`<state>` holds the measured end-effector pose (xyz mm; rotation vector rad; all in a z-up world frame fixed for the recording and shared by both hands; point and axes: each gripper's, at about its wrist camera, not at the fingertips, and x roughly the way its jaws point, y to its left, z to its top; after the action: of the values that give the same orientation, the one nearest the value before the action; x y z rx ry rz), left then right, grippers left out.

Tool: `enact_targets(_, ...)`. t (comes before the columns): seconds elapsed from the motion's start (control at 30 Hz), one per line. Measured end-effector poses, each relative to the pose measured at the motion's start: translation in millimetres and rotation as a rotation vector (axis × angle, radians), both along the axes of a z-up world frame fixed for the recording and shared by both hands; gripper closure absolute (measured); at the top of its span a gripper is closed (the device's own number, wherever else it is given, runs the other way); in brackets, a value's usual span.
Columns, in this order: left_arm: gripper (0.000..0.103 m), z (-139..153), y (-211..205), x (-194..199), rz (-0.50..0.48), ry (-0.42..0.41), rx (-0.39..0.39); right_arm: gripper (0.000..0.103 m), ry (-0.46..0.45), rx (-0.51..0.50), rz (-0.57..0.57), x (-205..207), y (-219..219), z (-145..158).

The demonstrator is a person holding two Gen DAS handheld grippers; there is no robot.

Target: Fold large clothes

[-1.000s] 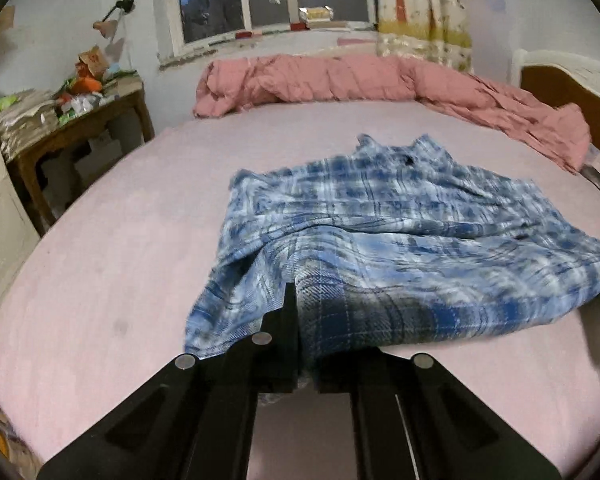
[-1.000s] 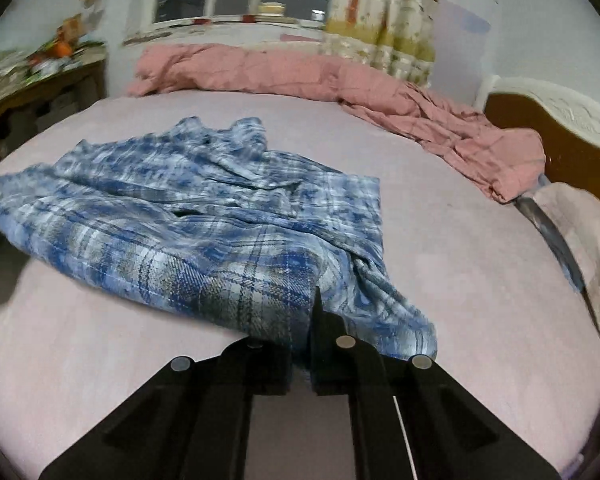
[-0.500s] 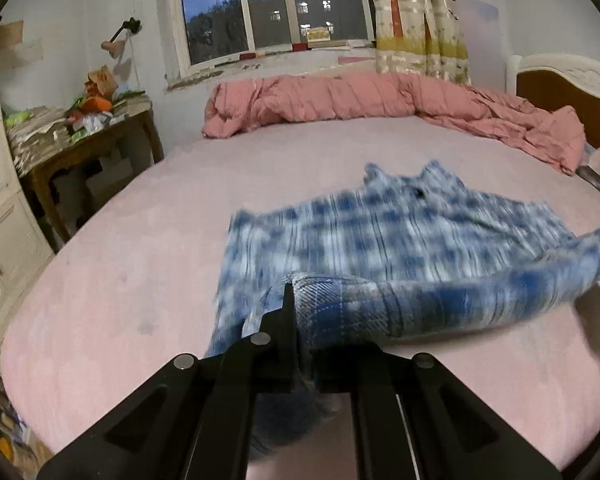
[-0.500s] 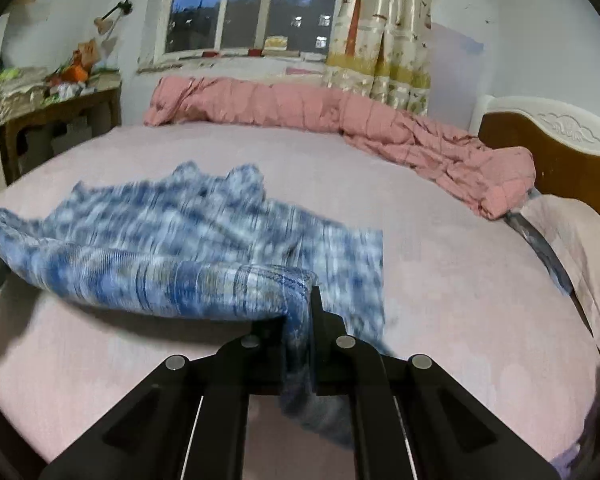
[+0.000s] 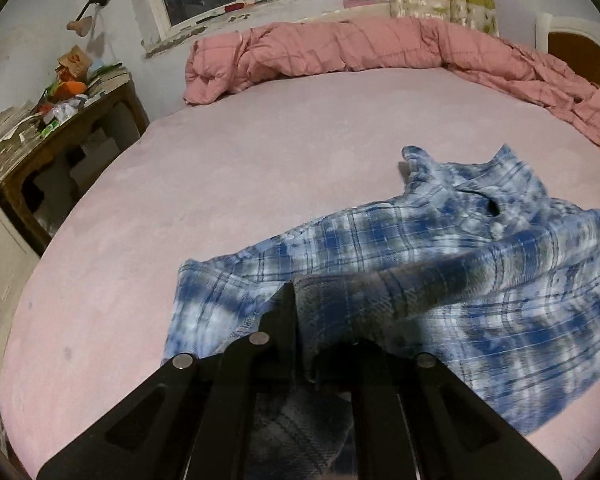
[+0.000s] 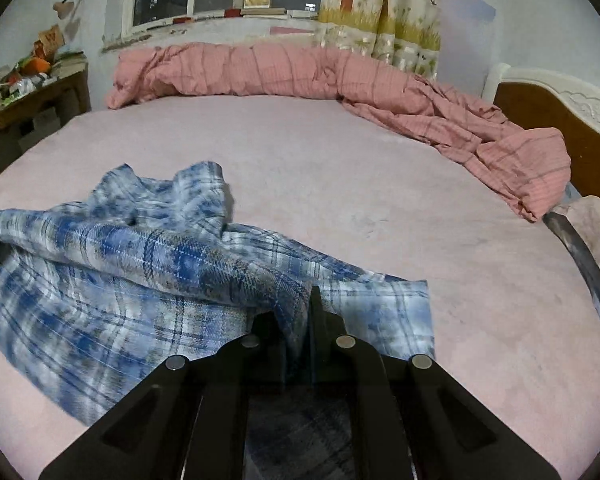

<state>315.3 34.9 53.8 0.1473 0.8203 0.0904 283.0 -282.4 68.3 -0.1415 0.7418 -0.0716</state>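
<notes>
1. Left gripper [image 5: 300, 312]: jaws pressed together, pinching the near hem of the plaid shirt [image 5: 440, 264]. Cloth is seen drooping below the fingers [image 5: 284, 320], so the pinch is judged firm.
2. Right gripper [image 6: 300, 312]: same state, jaws clamped on the hem at the shirt's other near corner [image 6: 292, 300]. Grip unchanged on both sides over the last second.
3. Change: a second ago the shirt lay flat with only the hem nipped. The hem has since been lifted off the bed [image 5: 240, 168] and carried forward over the body of the shirt, towards the collar [image 5: 472, 176]. A raised roll of fabric is now strung between the two grippers, with motion blur on the cloth.
4. Shirt location: middle of the bed, nearer the front edge than the far edge. Collar points towards the far edge, where the pink quilt [image 5: 340, 48] is bunched; shirt and quilt are well apart. Lower layer rests on the bed.
5. Meaning for the task: the bottom-to-top fold is judged to be mid-swing, not yet laid down. The hem is roughly halfway across the body.
6. Risk: the lower layer looks dragged and rumpled near the collar, so wrinkles may be trapped once the hem is set down.
7. Side table [image 5: 60, 128] at the left edge of the bed: clear of the fold path.
</notes>
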Motion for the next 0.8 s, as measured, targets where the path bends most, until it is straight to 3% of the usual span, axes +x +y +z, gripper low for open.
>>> enact_targets(0.13,0.096,-19,5,13,0.007,0.026,-0.017,0.097,0.004,-0.015,-0.004,17,5,-11)
enact_targets(0.27,0.093,-27,5,14,-0.006,-0.026,-0.009,0.097,-0.024,-0.07,-0.006,28,15,-20)
enact_targets(0.4,0.091,-30,6,12,-0.026,-0.059,-0.007,0.095,-0.038,-0.055,0.007,32,13,-24)
enact_targets(0.43,0.085,-29,7,8,-0.032,-0.078,-0.016,0.092,-0.038,-0.05,0.009,31,11,-24)
enact_targets(0.47,0.066,-26,9,3,-0.036,-0.1,-0.026,0.09,-0.041,-0.038,0.011,31,9,-24)
enact_targets(0.5,0.053,-21,11,-4,-0.045,-0.134,-0.04,0.081,-0.047,-0.022,0.014,29,6,-23)
enact_targets(0.53,0.029,-16,14,-12,-0.048,-0.172,-0.047,0.062,-0.053,-0.018,0.01,27,3,-21)
enact_targets(0.57,0.016,-10,16,-20,-0.04,-0.215,-0.044,0.047,-0.074,-0.022,-0.01,23,-2,-18)
enact_targets(0.6,0.014,-4,19,-27,-0.03,-0.25,-0.036,0.024,-0.107,-0.032,-0.04,17,-7,-14)
enact_targets(0.63,0.012,2,24,-35,-0.017,-0.291,-0.029,0.017,-0.133,-0.036,-0.057,11,-10,-11)
enact_targets(0.73,0.003,9,45,-40,0.034,-0.345,-0.061,0.017,-0.166,0.024,-0.052,0,-29,1)
enact_targets(0.8,0.003,8,59,-34,0.067,-0.322,-0.096,0.017,-0.162,0.079,-0.046,-3,-40,4)
